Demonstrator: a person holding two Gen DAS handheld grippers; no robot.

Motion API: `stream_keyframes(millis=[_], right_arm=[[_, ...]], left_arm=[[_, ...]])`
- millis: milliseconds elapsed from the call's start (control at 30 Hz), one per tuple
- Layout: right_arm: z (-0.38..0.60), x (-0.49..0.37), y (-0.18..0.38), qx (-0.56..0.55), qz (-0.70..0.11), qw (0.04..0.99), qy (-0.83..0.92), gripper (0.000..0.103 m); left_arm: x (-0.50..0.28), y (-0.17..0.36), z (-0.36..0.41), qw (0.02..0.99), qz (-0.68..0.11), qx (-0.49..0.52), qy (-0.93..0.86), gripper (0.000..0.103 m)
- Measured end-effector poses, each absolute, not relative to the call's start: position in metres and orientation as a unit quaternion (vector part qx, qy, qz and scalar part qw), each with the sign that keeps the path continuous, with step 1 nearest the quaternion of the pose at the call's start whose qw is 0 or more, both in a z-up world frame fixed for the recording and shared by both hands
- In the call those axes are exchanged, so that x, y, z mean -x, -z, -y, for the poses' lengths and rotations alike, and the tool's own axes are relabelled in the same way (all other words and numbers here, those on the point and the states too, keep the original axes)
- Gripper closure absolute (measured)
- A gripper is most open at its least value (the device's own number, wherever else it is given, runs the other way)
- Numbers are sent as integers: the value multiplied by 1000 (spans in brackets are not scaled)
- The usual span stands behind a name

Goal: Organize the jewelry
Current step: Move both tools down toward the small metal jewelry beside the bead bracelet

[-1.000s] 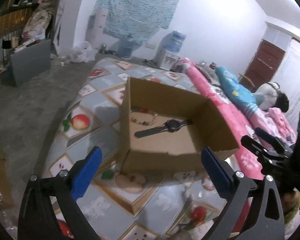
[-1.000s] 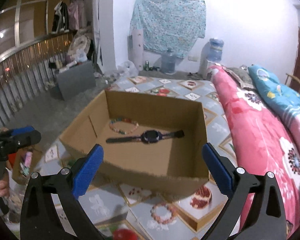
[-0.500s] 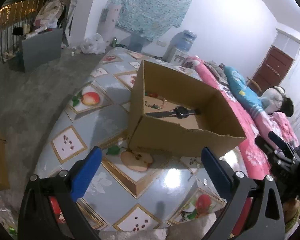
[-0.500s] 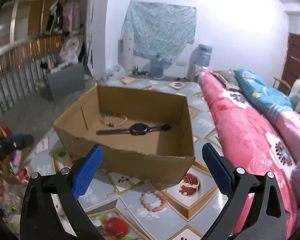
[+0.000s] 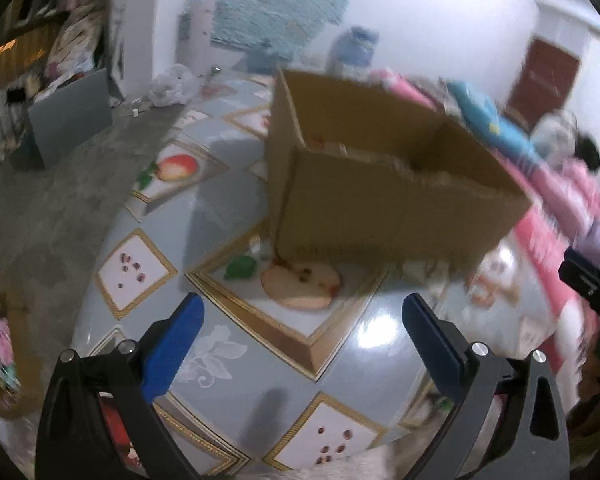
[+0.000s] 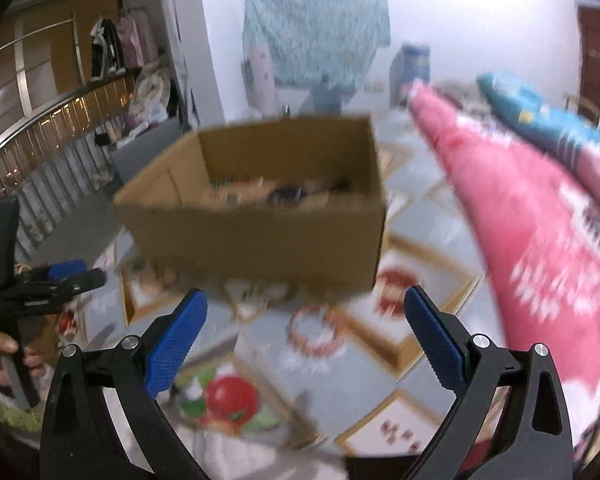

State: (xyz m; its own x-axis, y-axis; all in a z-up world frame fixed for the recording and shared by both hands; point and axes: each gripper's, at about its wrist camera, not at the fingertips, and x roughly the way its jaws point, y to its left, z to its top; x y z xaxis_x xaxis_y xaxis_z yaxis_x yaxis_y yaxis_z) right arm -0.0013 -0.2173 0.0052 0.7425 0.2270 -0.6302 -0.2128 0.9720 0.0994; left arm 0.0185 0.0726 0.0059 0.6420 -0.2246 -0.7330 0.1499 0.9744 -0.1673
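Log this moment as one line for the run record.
left hand-held gripper: open, empty | right hand-held gripper: open, empty | cardboard box: holds watch | bead bracelet: on mat, outside box

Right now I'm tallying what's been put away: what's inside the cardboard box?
In the right wrist view, the cardboard box holds a dark watch and blurred beads near its left side. Its front wall hides the rest of the floor.
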Motion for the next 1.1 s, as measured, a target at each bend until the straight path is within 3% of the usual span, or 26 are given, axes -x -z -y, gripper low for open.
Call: stream_keyframes(millis=[267, 500, 833, 1000, 1100], right_arm=[[203, 2, 42, -46, -421, 893, -154, 14], [195, 4, 52, -67, -432, 881, -182, 30], [195, 0, 49, -41, -428, 879, -205, 53], [197, 1, 48, -41, -426, 880, -204, 56], [203, -2, 49, -51, -425, 882, -198, 57]], left_arm=[[-33, 30, -33, 894, -425, -66, 123, 6], [-47, 52, -31, 874, -463, -78, 129, 5], [-52, 53, -37, 876, -454, -91, 138, 4], [-43, 40, -19, 882, -430, -98, 166, 17], [-42, 31, -5, 881, -417, -93, 203, 30]])
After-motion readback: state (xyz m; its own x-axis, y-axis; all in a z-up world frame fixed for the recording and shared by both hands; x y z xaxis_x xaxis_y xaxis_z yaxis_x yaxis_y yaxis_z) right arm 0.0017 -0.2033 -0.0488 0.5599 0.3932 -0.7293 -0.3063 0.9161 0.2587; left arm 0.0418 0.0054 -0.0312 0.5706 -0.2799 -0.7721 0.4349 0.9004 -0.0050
